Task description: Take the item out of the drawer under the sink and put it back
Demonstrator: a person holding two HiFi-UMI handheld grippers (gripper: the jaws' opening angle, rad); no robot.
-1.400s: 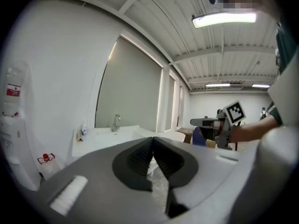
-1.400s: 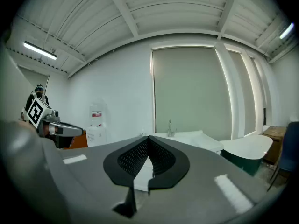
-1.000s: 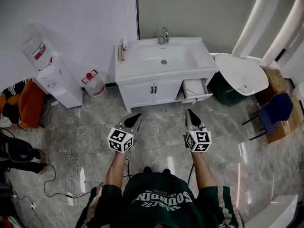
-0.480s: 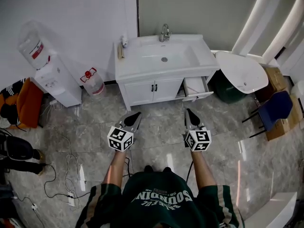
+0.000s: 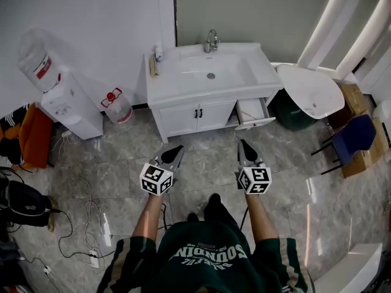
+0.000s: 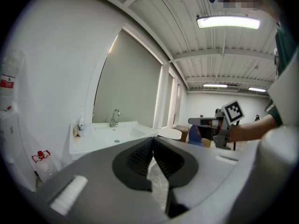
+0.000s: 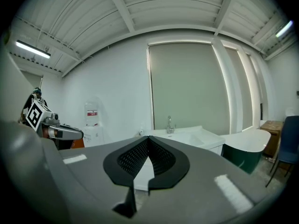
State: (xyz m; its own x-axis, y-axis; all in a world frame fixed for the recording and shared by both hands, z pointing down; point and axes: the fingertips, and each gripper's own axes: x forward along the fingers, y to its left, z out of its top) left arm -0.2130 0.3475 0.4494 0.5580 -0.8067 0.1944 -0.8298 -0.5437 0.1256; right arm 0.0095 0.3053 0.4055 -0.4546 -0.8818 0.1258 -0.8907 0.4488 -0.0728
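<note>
Grey floor [image 5: 201,163] fronts the sink [image 5: 211,72]; the drawer [image 5: 252,112] under its right end stands open, the item unseen. Our left gripper [image 5: 177,147] and right gripper [image 5: 242,143] are closed, empty. We expect something light, gripped mid-body.

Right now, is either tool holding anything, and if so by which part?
Nothing is held. The left tool and the right tool are both shut with nothing between their jaws, and both are short of the open drawer.
</note>
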